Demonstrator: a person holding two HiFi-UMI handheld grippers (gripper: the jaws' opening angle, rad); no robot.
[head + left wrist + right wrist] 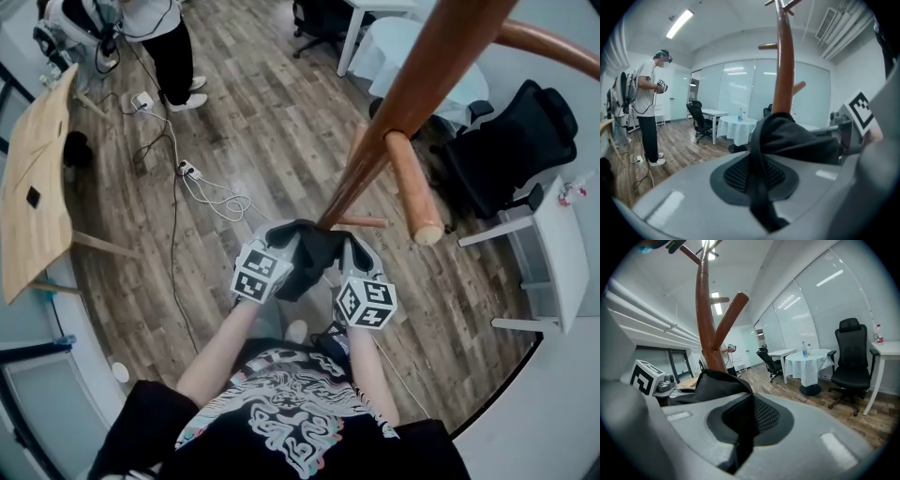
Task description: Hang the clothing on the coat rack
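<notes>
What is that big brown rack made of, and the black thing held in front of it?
The rack looks like wood: reddish-brown, smooth and slightly glossy, and the cut end of one peg shows paler. The clothing looks like soft, matte dark fabric, since it folds and bunches. The exact kind of fabric can't be told.

No text, brand or number is showing legibly in any view. The left marker cube on the left gripper and the right marker cube on the right gripper are displaying only black-and-white square code patterns. The person's black T-shirt is showing a pale swirling graphic in which no lettering can be made out.
</notes>
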